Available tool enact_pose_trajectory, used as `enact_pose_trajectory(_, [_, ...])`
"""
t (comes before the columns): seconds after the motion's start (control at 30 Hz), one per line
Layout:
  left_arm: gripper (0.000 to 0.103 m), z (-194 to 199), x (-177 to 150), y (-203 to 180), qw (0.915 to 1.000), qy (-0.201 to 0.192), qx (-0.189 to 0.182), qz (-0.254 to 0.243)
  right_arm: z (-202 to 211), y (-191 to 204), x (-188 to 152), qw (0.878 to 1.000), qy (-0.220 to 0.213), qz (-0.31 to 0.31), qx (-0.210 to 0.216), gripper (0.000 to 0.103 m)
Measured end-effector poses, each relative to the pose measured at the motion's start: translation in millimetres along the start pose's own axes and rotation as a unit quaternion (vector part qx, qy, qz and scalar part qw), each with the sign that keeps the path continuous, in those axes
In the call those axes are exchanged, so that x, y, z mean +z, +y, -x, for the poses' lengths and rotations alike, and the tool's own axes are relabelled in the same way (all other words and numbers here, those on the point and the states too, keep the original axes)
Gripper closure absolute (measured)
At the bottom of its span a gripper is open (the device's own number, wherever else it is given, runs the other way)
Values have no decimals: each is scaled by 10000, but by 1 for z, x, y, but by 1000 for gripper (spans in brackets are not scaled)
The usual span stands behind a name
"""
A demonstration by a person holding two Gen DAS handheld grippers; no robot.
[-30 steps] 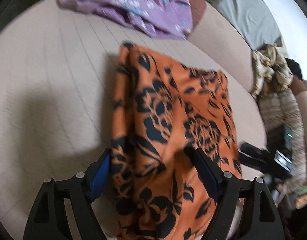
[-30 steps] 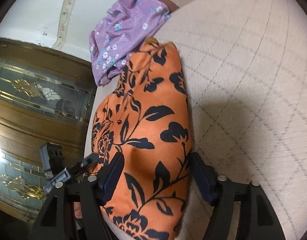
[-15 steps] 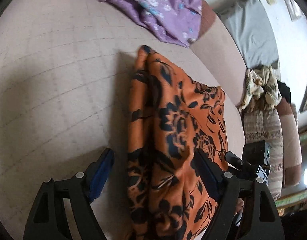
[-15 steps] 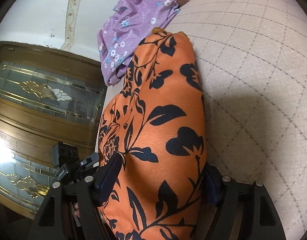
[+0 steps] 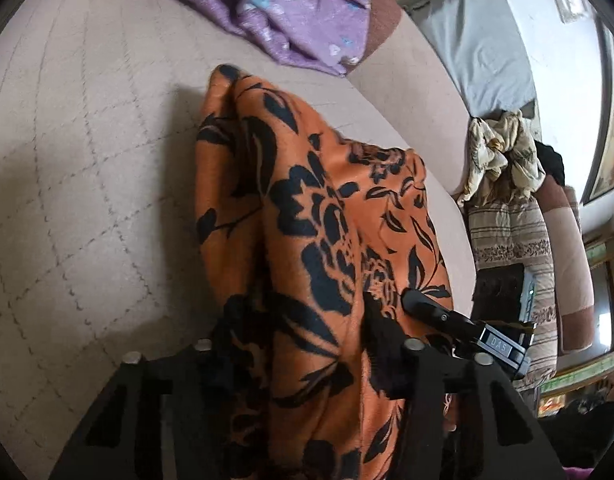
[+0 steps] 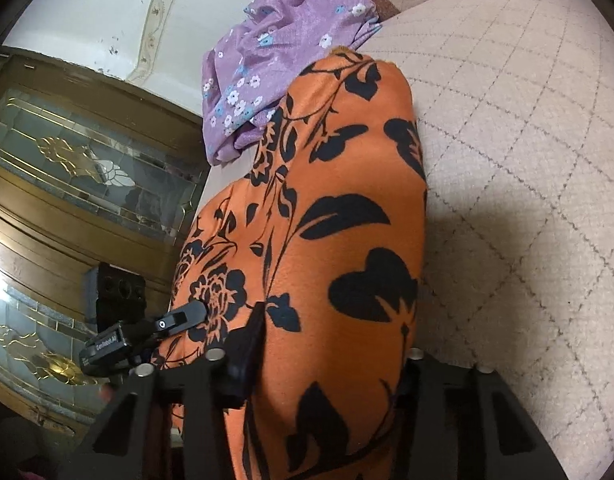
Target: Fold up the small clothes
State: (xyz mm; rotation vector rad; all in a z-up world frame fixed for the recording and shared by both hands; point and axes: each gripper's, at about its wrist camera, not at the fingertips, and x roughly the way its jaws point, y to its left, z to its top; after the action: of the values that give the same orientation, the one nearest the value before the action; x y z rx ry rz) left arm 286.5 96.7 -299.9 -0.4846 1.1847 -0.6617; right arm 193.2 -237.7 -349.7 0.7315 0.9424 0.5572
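Gripping the orange cloth point(image 5: 307, 240) between its two black fingers, the left gripper point(image 5: 299, 320) has just been closing, and the fabric is bunched into a ridge between the jaws and spills over them toward the camera. Ahead of the jaws the cloth runs out in folds over the quilted cushion point(image 5: 87, 180). Farther ahead, past the cloth's far tip, lies a purple floral cloth point(image 5: 283, 12). To the right of the jaws the right gripper's finger point(image 5: 431, 308) presses into the same orange cloth. Beyond it sit a grey pillow point(image 5: 479, 48) and a heap of patterned fabric point(image 5: 503, 152).

From the right wrist, the right gripper point(image 6: 335, 344) has likewise just been closing and pinches the orange cloth point(image 6: 347, 208), which fills the gap between its jaws and drapes over the right finger, hiding it. The cloth stretches forward from the jaws along the cushion's point(image 6: 527, 160) left edge. The purple cloth point(image 6: 267, 64) lies ahead, touching the orange tip. Left of the jaws the left gripper's finger point(image 6: 179, 320) meets the cloth, with a wooden glass-panelled cabinet point(image 6: 67, 184) behind.
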Motion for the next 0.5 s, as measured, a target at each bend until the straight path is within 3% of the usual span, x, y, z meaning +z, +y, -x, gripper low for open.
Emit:
enact_pose_trajectory(0.07, [58, 3, -1, -10, 9999, -54, 22, -151, 5, 11, 1, 9997, -67, 196, -137, 64])
enact_pose_trajectory(0.27, [62, -6, -12, -50, 9986, 23, -94, -527, 40, 38, 0, 9953, -392, 725, -509, 65])
enact_pose_trajectory(0.5, [62, -26, -35, -112, 9940, 153, -339, -1030, 106, 35, 2, 9932, -803, 648, -530, 65])
